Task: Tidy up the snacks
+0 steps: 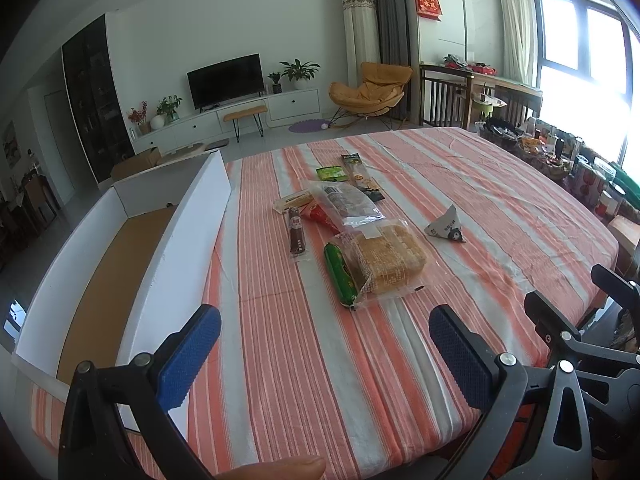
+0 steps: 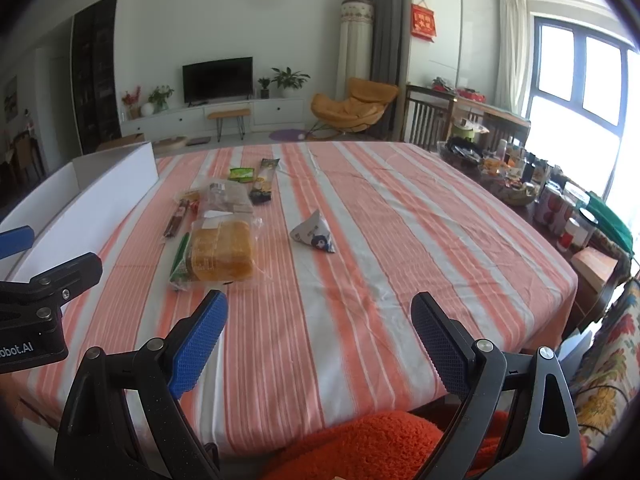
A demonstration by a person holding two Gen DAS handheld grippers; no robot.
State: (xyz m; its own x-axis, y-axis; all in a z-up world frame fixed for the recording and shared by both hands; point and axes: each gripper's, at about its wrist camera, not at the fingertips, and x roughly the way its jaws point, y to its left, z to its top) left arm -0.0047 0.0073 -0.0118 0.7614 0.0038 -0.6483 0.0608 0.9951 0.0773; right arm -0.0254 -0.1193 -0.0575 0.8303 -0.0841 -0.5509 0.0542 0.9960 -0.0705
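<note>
- I am holding the left tool (image 1: 325, 338) over the near edge of the worktop (image 1: 500, 216), and its two blue fingers (image 1: 188, 360) are standing wide apart with nothing between them.
- I am holding the right tool (image 2: 319, 334) beside it, also over the near edge, and its fingers are wide apart and gripping nothing.
- A striped orange and white cloth is covering the worktop.
- The snacks are lying in a little bunch near the middle of the worktop, a bit to the left.
- The bread pack (image 1: 386, 262) is sitting nearest to me, in a clear wrapper.
- A green stick pack (image 1: 340, 276) is lying right against the left side of the bread.
- A dark sausage stick (image 1: 296, 234) is lying just to the left, a bit farther away.
- A clear bag with something brown inside (image 1: 344, 202) is resting behind the bread, partly on top of a red pack (image 1: 318, 216).
- A small yellow pack (image 1: 294, 201) is peeking out on the far left of the bunch.
- A small green packet (image 1: 331, 173) and a long thin pack (image 1: 360, 176) are lying at the far end.
- A white triangle pack (image 1: 446, 226) is sitting alone to the right, well apart from the others.
- A white box (image 1: 192, 232) with a brown floor is standing open along the left side of the worktop.
- An orange fuzzy sleeve (image 2: 372, 448) is showing at the bottom of the right view.
</note>
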